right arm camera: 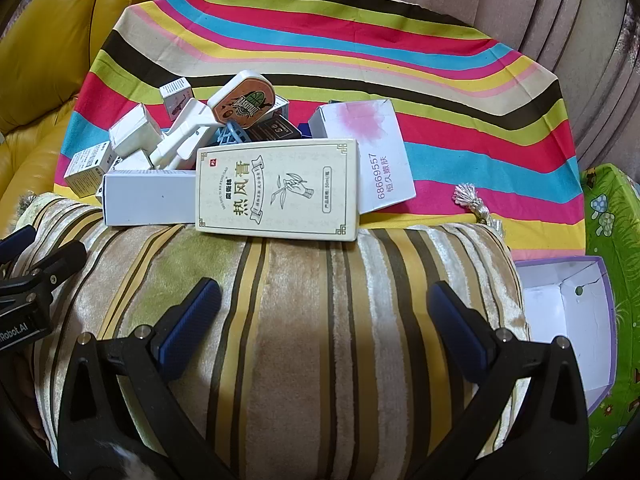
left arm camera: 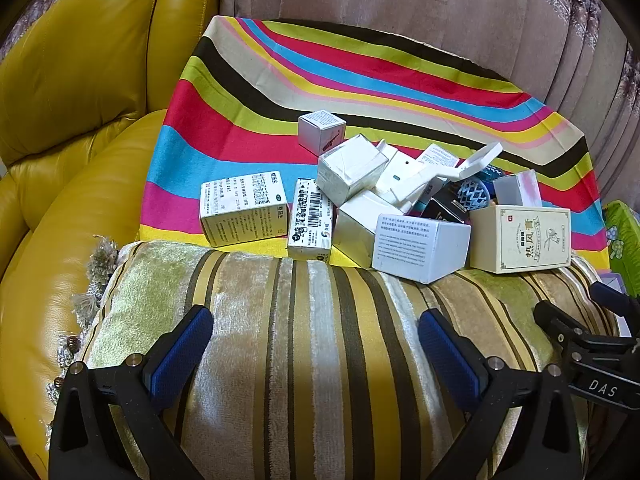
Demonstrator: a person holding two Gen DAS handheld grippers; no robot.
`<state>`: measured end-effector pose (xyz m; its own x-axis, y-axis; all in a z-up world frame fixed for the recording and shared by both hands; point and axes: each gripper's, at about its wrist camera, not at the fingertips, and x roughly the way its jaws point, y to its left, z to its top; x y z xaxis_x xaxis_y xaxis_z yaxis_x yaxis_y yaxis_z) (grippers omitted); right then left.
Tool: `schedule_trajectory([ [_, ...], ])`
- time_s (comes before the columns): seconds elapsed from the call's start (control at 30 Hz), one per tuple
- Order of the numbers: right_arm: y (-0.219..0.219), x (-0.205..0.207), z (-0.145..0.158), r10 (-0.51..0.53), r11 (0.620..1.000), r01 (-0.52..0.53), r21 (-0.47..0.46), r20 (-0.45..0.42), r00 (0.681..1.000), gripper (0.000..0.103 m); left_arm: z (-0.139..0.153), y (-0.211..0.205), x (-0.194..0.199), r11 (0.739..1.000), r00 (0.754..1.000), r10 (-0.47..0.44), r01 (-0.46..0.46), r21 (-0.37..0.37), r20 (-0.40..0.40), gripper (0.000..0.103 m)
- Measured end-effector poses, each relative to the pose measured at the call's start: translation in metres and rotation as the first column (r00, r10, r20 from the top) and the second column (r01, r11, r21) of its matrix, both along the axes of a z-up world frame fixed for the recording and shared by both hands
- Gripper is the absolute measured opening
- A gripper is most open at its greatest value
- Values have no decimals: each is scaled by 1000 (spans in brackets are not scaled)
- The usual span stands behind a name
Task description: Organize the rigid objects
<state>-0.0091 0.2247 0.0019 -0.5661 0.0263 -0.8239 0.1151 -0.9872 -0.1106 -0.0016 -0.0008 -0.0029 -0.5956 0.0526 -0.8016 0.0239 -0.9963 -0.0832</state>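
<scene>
A heap of small boxes lies on a rainbow-striped cloth (left arm camera: 248,100) (right arm camera: 460,92) just past a striped velvet cushion (left arm camera: 320,340) (right arm camera: 304,320). It includes a cream carton with green print (left arm camera: 520,238) (right arm camera: 276,190), a white box with a pink blot (right arm camera: 372,152), a white text-covered box (left arm camera: 420,246), a barcode box (left arm camera: 310,218) and a medicine box (left arm camera: 244,208). A white oval case with a brown picture (right arm camera: 244,100) tops the heap. My left gripper (left arm camera: 316,344) and right gripper (right arm camera: 324,316) both hover open over the cushion, holding nothing.
A yellow leather armchair (left arm camera: 80,100) rises at the left and a grey-pink sofa back (left arm camera: 400,12) runs behind. At the right an open empty white box with purple trim (right arm camera: 568,316) rests on a green patterned surface (right arm camera: 612,216). Cushion tassels (right arm camera: 476,204) lie on the cloth.
</scene>
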Motion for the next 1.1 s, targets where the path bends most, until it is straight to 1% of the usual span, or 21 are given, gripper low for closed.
schedule_trajectory([
  [0.27,2,1,1,2,1000,-2,-6,0,1000,103,0,0,0,1000,1000,3,-3,0,0,103],
  [0.43,1,4,6,7,1000,-7,-13,-23,1000,103,0,0,0,1000,1000,4,-4,0,0,103],
  [0.63,-13,5,12,56,998,-55,12,-51,997,103,1,1,0,1000,1000,4,-4,9,-6,103],
  [0.77,-26,-4,14,88,996,-87,27,-44,995,103,1,0,-1,1000,1000,3,-3,14,-7,103],
  [0.93,-36,-20,15,87,996,-86,28,-33,996,103,2,-3,0,1000,1000,4,-4,31,-14,103],
  [1.1,-46,-30,12,90,994,-88,59,-29,996,103,1,-4,0,999,1000,4,-3,38,-16,103],
])
